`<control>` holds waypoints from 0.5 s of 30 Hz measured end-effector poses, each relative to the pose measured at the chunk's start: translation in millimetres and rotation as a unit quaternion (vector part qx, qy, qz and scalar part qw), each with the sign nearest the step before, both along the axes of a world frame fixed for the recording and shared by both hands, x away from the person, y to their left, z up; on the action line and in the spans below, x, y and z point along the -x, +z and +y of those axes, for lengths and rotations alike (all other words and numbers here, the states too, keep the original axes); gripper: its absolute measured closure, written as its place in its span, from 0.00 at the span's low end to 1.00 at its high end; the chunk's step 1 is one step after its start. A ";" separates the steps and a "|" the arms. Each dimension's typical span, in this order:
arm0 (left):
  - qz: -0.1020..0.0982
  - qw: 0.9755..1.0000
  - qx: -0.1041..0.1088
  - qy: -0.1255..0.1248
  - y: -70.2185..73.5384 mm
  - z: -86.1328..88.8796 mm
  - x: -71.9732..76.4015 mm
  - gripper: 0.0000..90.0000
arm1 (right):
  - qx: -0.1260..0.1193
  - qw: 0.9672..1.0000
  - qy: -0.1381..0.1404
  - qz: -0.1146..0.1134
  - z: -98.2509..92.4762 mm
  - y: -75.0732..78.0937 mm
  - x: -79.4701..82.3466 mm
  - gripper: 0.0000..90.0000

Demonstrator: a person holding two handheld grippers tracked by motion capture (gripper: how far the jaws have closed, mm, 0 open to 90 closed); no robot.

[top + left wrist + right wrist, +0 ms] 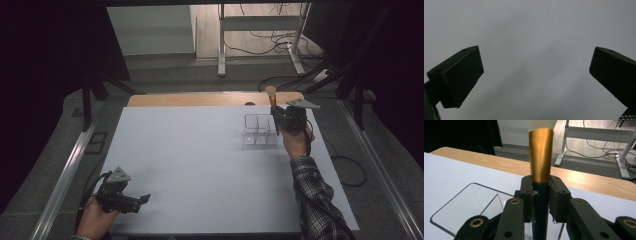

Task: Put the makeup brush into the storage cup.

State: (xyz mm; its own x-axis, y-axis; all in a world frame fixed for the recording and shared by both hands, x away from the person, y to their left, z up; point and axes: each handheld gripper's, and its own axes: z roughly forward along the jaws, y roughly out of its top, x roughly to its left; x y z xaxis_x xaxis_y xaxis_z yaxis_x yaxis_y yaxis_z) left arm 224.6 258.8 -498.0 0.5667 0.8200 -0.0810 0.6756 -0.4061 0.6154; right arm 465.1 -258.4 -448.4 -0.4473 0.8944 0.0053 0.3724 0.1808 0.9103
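My right gripper is shut on the dark handle of a make-up brush, which stands upright with its gold ferrule and pale bristles on top. The brush is at the far right corner of a clear plastic organiser with several compartments, its lower end hidden behind the jaws. My left gripper rests low at the near left of the white mat, open, with nothing between its fingers.
The wooden table edge shows beyond the mat. Behind it is a floor with cables and a white desk frame. Metal rails run along both sides of the table.
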 end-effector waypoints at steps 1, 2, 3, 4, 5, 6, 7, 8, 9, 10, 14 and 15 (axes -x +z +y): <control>0.000 1.000 0.000 0.000 0.0 0.0 0.0 0.00 | 0.000 1.000 0.000 0.000 0.2 -0.6 0.0 0.83; 0.000 1.000 0.000 0.000 0.0 0.0 0.0 0.00 | 0.000 1.000 0.000 0.000 0.2 -0.6 0.0 0.83; 0.000 1.000 0.000 0.000 -0.1 0.0 -0.1 0.00 | 0.003 1.000 0.000 0.002 0.8 -1.7 0.0 0.83; 0.000 1.000 0.000 0.000 -0.1 0.0 -0.1 0.00 | 0.004 1.000 0.000 0.003 1.1 -2.1 0.2 0.83; 0.000 1.000 0.000 -0.001 -0.1 0.0 -0.1 0.00 | 0.006 1.000 0.000 0.003 1.3 -2.5 0.2 0.83; 0.000 1.000 0.000 -0.001 -0.1 0.0 -0.1 0.00 | 0.006 1.000 0.000 0.003 1.3 -2.5 0.2 0.83; 0.000 1.000 0.000 -0.001 -0.1 -0.1 -0.1 0.00 | 0.008 1.000 0.000 0.004 1.5 -2.9 0.2 0.83; 0.000 1.000 0.000 -0.001 0.0 0.0 0.0 0.00 | 0.012 1.000 0.000 0.005 2.0 -3.6 0.3 0.83; 0.000 1.000 0.000 -0.001 0.0 0.0 0.0 0.00 | 0.012 1.000 0.000 0.006 1.9 -3.9 0.3 0.83; 0.000 1.000 0.000 -0.001 0.0 0.0 0.0 0.00 | 0.013 1.000 -0.001 0.007 1.6 -4.3 0.3 0.83; 0.000 1.000 0.000 -0.001 0.0 -0.1 0.1 0.00 | 0.015 1.000 -0.003 0.009 1.4 -5.6 0.5 0.82; 0.000 1.000 0.000 -0.001 0.0 -0.1 0.1 0.00 | 0.017 1.000 -0.002 0.011 1.2 -6.4 0.5 0.81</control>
State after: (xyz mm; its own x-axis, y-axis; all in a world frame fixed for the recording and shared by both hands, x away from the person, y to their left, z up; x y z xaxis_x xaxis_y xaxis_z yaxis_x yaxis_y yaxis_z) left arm 224.5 258.7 -498.0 0.5686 0.8186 -0.0807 0.6744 -0.4078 0.6155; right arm 464.6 -257.2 -454.8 -0.4444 0.8957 -0.0150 0.3933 0.2102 0.8951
